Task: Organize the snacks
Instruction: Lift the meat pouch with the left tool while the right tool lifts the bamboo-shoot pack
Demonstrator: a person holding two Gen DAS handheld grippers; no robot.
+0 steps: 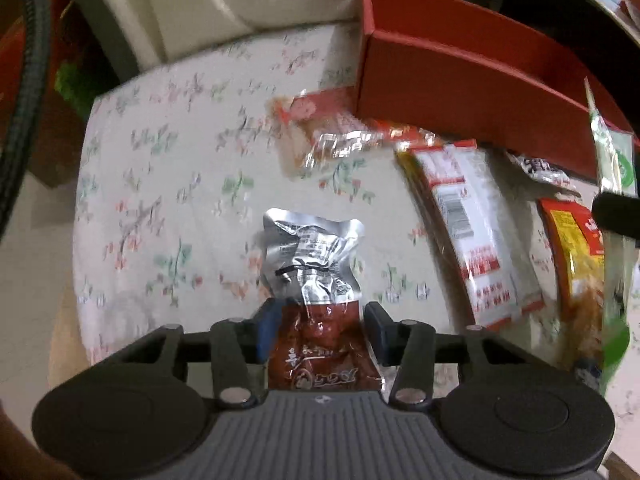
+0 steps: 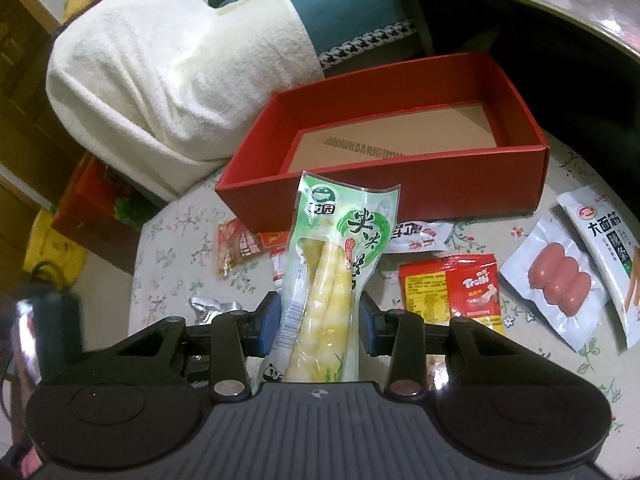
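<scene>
A silver and brown snack packet [image 1: 312, 256] lies on the flowered tablecloth [image 1: 168, 168] between the fingers of my left gripper [image 1: 322, 332]. The jaws stand a little apart from it on the right side, so the gripper is open. My right gripper [image 2: 319, 320] is shut on a green packet of bamboo shoots [image 2: 344, 232], held upright above the table in front of the red box [image 2: 400, 196]. The box's brown floor is bare. In the left wrist view the red box [image 1: 460, 80] sits at the upper right, and the green packet [image 1: 612, 160] shows at the right edge.
Loose snacks lie on the cloth: a sausage pack [image 2: 560, 280], a red and yellow Trolli bag [image 2: 452, 288], a white packet with black lettering [image 2: 604, 248], a red and white packet [image 1: 468, 232] and an orange one [image 1: 320, 128]. A white towel [image 2: 160, 80] lies behind the table.
</scene>
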